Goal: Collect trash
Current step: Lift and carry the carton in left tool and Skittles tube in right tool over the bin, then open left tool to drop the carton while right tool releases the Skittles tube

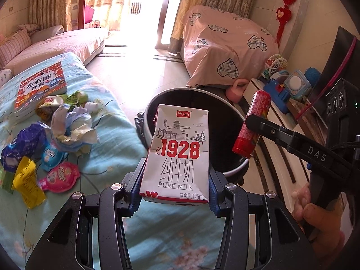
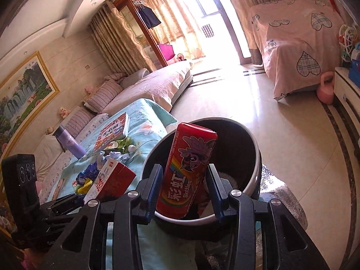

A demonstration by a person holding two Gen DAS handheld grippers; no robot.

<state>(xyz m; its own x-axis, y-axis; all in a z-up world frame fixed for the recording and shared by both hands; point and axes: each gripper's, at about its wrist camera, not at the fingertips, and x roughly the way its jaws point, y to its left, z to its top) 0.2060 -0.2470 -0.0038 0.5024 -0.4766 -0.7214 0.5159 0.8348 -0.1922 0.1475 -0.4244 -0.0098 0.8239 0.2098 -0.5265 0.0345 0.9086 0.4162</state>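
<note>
The left gripper (image 1: 175, 186) pinches a small milk carton (image 1: 176, 155) by its flat sides, just before the bin (image 1: 238, 112). The right gripper (image 2: 183, 191) clamps a red candy tube (image 2: 186, 171) above the bin's mouth. Both look light; the carton probably dents easily, the tube seems stiffer and slicker.

White milk carton (image 1: 177, 155) with red "1928" print, slightly dented, upright, held at the near rim of a black round bin (image 1: 225, 110). Red Skittles tube (image 2: 186, 173) with rainbow and pony print, tilted, hanging over that bin's opening. Crumpled paper (image 1: 72, 123) and bright wrappers (image 1: 38, 166) strewn on a light-blue cloth.
</note>
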